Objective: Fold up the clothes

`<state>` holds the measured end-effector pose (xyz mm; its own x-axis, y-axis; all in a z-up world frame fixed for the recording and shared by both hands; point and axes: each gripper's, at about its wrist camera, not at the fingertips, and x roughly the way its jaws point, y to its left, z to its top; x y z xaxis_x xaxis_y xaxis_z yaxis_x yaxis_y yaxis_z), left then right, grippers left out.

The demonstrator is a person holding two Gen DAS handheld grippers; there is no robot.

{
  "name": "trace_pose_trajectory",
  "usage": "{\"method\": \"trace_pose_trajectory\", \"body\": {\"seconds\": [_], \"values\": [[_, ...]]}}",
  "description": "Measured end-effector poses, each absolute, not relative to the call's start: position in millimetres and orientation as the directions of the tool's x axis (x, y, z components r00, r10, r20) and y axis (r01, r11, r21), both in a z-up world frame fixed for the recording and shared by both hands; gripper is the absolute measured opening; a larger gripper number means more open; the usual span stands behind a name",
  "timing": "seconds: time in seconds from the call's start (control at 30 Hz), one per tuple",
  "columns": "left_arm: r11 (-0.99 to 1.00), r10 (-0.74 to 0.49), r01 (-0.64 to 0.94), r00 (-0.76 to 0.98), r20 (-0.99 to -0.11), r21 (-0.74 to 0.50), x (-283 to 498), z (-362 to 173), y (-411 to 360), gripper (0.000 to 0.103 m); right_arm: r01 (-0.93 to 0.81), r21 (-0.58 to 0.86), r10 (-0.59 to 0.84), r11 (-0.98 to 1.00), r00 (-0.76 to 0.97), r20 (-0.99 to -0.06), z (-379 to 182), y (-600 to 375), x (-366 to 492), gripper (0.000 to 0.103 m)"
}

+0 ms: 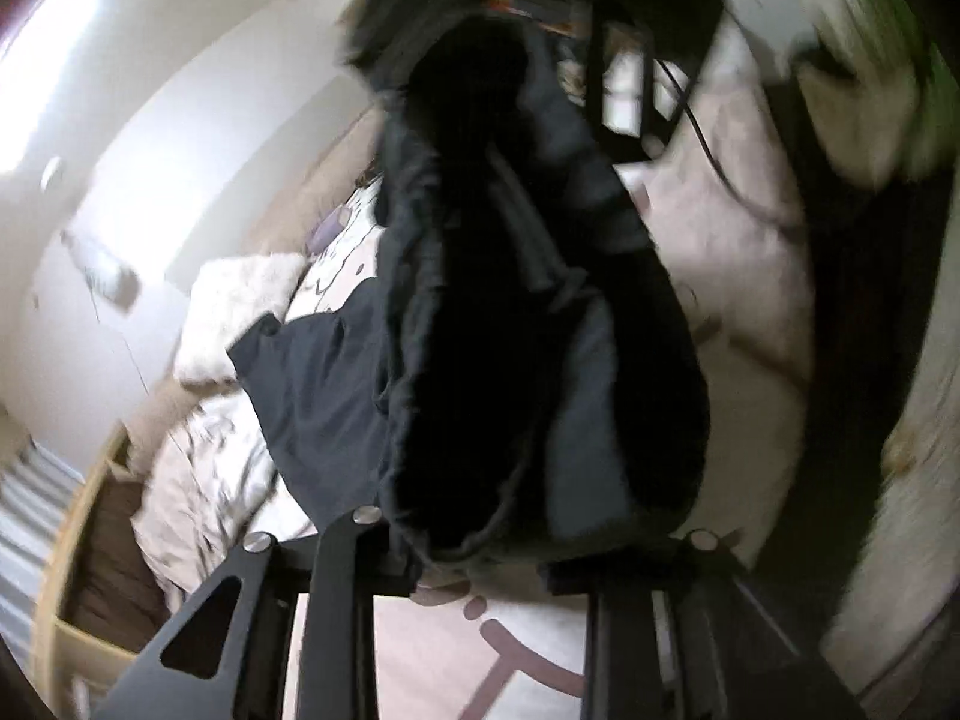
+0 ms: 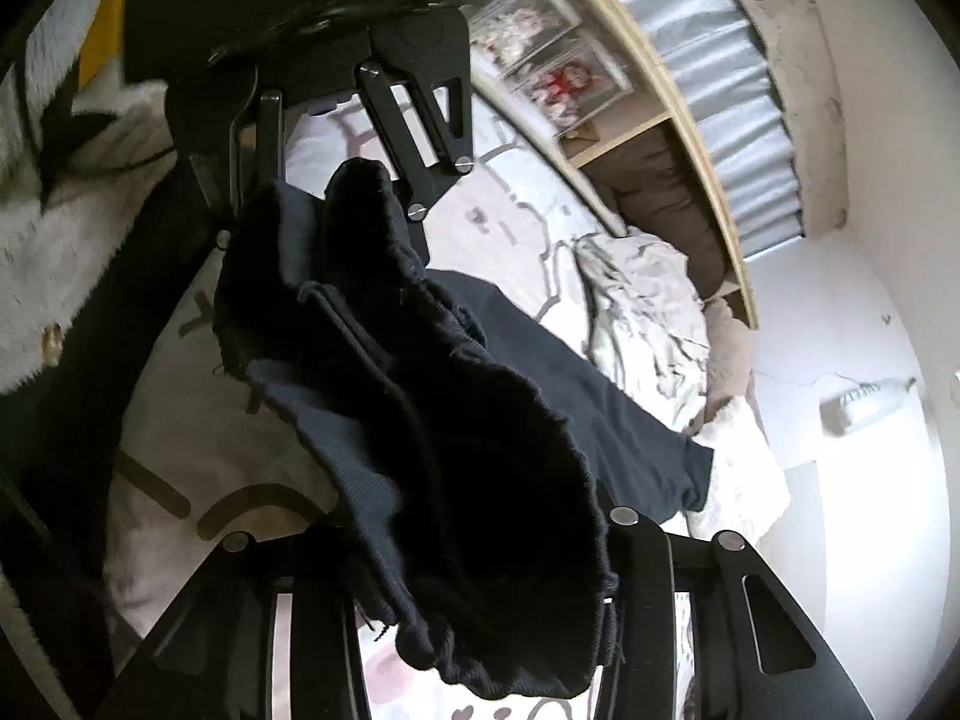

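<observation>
A dark navy garment [image 1: 510, 330] with a gathered elastic waistband hangs stretched between both grippers above the bed. In the left wrist view my left gripper [image 1: 510, 546] is shut on one bunched end of the waistband, and the cloth hides its fingertips. The other end runs up into a dark blur at the top. In the right wrist view my right gripper [image 2: 480, 600] is shut on a thick bunch of the same garment [image 2: 456, 420]. Opposite it, the left gripper [image 2: 324, 186] clamps the other end. A flat part of the garment trails onto the sheet.
Below lies a bed sheet [image 1: 456, 660] printed with cartoon lines. A crumpled beige blanket [image 2: 636, 312] and a fluffy white pillow [image 1: 240, 306] sit near the wooden headboard shelf [image 2: 660, 120]. A person's fuzzy white sleeve [image 2: 72, 210] is at the left.
</observation>
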<state>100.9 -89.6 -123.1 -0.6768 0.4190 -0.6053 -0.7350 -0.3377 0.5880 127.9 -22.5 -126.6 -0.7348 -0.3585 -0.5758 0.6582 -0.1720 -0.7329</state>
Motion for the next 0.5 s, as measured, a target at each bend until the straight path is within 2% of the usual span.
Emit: {"method": "trace_pose_trajectory", "body": {"seconds": [0.27, 0.5], "values": [[-0.484, 0.536, -0.747, -0.665, -0.520, 0.457, 120, -13, -86, 0.020, 0.628, -0.724, -0.351, -0.286, -0.771, -0.531, -40, 1, 167, 0.033], [-0.415, 0.659, -0.803, -0.590, -0.466, 0.428, 210, 55, -68, 0.020, 0.677, -0.630, -0.333, -0.381, -0.736, -0.589, 46, 32, 252, 0.032]]}}
